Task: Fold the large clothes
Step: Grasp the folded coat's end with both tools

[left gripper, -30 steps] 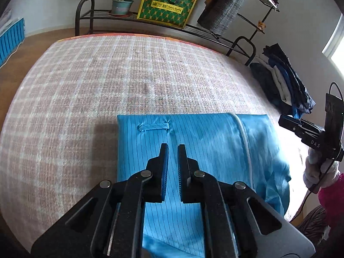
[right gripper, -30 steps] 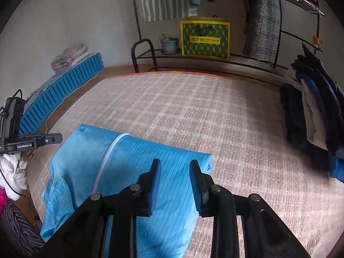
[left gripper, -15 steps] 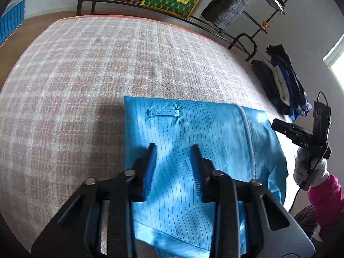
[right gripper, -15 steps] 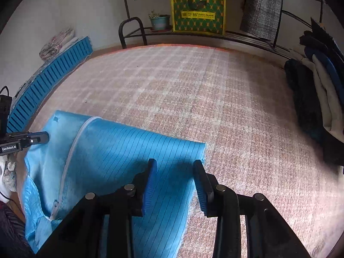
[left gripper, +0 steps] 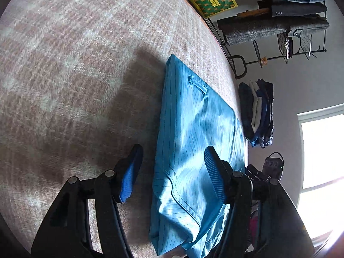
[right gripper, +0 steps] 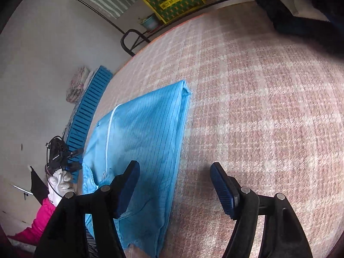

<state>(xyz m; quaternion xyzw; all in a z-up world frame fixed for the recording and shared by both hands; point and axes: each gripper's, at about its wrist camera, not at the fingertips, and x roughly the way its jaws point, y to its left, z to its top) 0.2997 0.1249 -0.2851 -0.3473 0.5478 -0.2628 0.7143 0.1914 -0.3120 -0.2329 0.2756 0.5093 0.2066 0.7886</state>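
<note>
A light blue pinstriped garment point(left gripper: 193, 142) lies folded into a long strip on the pink checked bed cover point(left gripper: 75, 64). It also shows in the right wrist view point(right gripper: 142, 142), with a white zip line on it. My left gripper point(left gripper: 172, 172) is open wide, its jaws straddling the garment's left long edge near the front end. My right gripper point(right gripper: 175, 185) is open wide, straddling the garment's right long edge. Neither holds cloth. The other gripper shows at the garment's far side in each view.
A pile of dark and white clothes point(left gripper: 258, 111) lies at the bed's right side. A metal rack with a green and yellow box point(right gripper: 172, 0) and a potted plant point(right gripper: 149, 22) stands behind the bed. A blue ribbed panel point(right gripper: 88, 116) lies at left.
Both grippers have opened much wider, rolled sideways and dropped closer to the garment's long edges. The garment has not moved.
</note>
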